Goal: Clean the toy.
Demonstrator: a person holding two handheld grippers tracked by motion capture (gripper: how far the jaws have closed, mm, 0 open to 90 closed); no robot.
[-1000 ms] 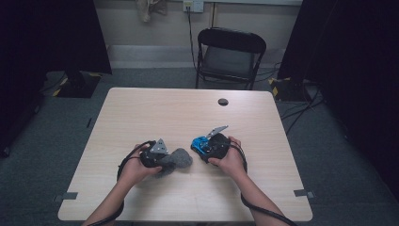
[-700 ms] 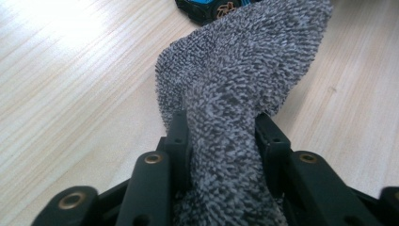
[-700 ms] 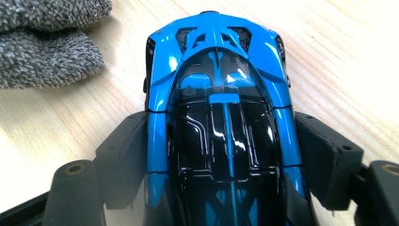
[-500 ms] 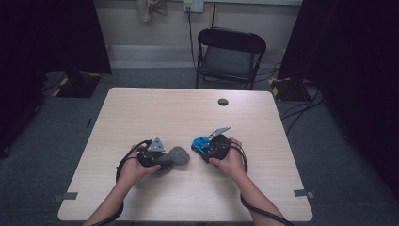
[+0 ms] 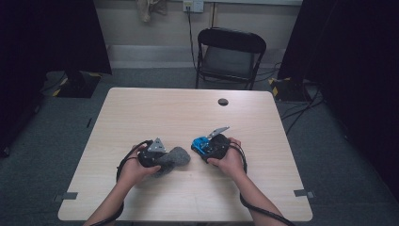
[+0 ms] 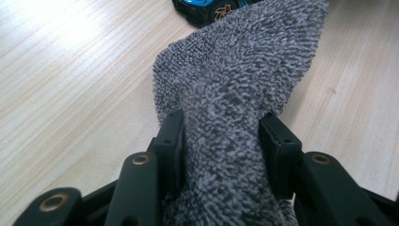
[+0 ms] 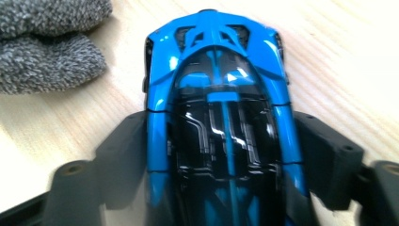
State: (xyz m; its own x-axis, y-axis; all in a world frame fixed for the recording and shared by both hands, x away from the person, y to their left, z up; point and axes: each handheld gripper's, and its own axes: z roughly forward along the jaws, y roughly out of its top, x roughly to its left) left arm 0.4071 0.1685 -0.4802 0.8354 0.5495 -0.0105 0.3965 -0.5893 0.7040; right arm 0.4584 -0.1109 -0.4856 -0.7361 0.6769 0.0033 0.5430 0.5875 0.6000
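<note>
A grey terry cloth fills the gap between the jaws of my left gripper. Both pads press on it, though the jaws have just been opening a little. In the high view the left gripper lies low on the table with the cloth bunched at its tip. My right gripper is shut on a blue and black toy car, with a pad on each flank, after closing slightly. The car sits just right of the cloth, and its nose points at the cloth.
The pale wooden table carries a small black round object near its far edge. A black folding chair stands behind the table. Cables trail from both grippers along the forearms.
</note>
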